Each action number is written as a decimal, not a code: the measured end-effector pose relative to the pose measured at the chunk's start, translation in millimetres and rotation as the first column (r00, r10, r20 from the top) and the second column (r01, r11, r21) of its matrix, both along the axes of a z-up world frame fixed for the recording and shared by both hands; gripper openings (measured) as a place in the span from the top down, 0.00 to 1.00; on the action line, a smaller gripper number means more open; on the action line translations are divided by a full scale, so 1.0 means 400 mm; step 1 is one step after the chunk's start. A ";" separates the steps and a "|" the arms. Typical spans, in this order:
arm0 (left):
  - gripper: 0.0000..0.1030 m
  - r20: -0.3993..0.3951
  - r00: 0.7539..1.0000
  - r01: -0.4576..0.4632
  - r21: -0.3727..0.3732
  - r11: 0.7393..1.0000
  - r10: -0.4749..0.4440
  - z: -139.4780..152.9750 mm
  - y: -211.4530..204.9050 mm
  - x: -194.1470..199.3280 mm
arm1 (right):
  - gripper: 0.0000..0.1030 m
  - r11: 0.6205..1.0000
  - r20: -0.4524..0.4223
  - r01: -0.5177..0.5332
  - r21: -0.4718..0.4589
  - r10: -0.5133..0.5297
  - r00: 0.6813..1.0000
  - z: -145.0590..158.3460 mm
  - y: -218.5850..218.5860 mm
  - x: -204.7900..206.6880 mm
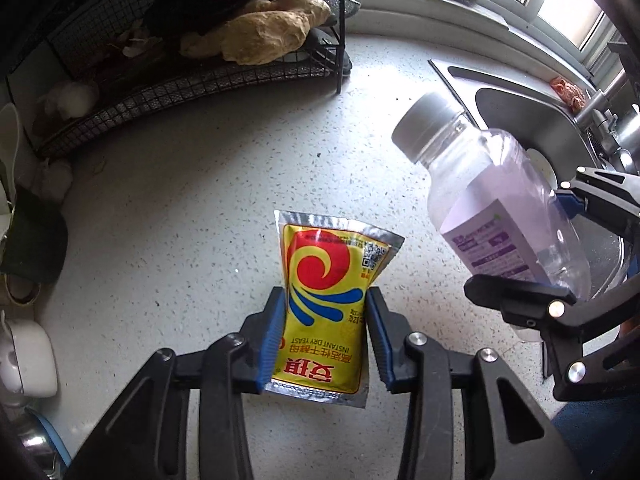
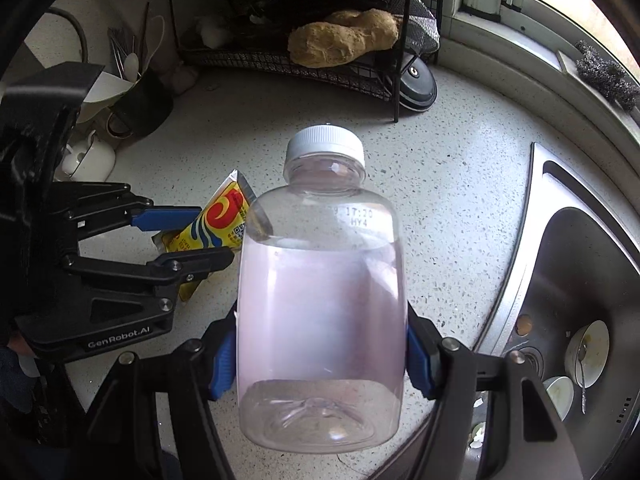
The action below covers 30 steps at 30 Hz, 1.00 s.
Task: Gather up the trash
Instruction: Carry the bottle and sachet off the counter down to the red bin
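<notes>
Yeast packet (image 1: 325, 304) sits pinched at its waist between the blue pads of my left gripper (image 1: 326, 322), its long axis running straight ahead along my fingers, held above the speckled countertop (image 1: 180, 220). From my left wrist its print reads upside down: "INSTANT DRY YEAST" under large red Chinese characters, with a red and yellow swirl, blue strokes and a QR code further out, and a crimped silver edge at the far end.

My right gripper (image 2: 320, 360) is clamped on the lower body of a clear plastic bottle (image 2: 320, 300), which points away from me, white cap (image 2: 325, 144) at the far end. Stamped near its shoulder I can read "17:20" and "HY4". Seen from the left wrist, the bottle (image 1: 496, 208) tilts with its cap up and to the left, and carries a purple label (image 1: 492, 248) whose small writing I cannot read.

The packet (image 2: 218, 220) hangs just left of the bottle. My left gripper's housing shows "GenRobot.AI". Behind both stands a black wire rack (image 1: 168, 76) holding a tan lumpy mass (image 1: 260, 32); a steel sink (image 2: 580, 280) with used bowls (image 2: 588, 352) lies to my right.
</notes>
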<state>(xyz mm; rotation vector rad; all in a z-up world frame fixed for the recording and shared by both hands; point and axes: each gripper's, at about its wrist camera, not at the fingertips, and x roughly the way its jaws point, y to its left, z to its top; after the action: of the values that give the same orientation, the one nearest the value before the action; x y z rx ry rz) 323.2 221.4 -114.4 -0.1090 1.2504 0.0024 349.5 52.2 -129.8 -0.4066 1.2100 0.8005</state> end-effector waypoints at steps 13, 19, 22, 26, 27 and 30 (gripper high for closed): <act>0.63 0.004 1.000 -0.023 0.015 1.000 0.023 0.059 -0.112 -0.101 | 0.37 1.000 0.023 0.021 0.022 -0.021 1.000 0.043 -0.117 -0.098; 0.63 0.032 0.999 0.041 0.018 0.999 -0.042 0.097 -0.240 -0.143 | 0.37 0.997 0.038 0.064 0.033 -0.065 0.997 0.071 -0.229 -0.167; 0.63 0.045 0.996 0.070 0.029 0.997 -0.071 0.114 -0.318 -0.172 | 0.37 0.995 0.053 0.093 0.046 -0.095 0.994 0.089 -0.298 -0.203; 0.63 0.077 0.989 0.126 0.004 0.992 -0.126 0.135 -0.447 -0.229 | 0.37 0.989 0.076 0.137 0.052 -0.141 0.987 0.105 -0.416 -0.269; 0.63 0.084 0.987 0.138 0.011 0.990 -0.139 0.138 -0.483 -0.244 | 0.37 0.987 0.080 0.150 0.050 -0.154 0.985 0.107 -0.448 -0.289; 0.63 0.091 0.983 0.160 0.029 0.987 -0.162 0.139 -0.590 -0.290 | 0.37 0.982 0.082 0.179 0.056 -0.184 0.980 0.118 -0.549 -0.355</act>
<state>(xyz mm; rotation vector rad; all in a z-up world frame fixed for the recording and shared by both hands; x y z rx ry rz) 207.0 -14.7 -58.9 0.0109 1.1625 -0.1280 207.4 -167.6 -82.5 -0.2841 1.1266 0.6469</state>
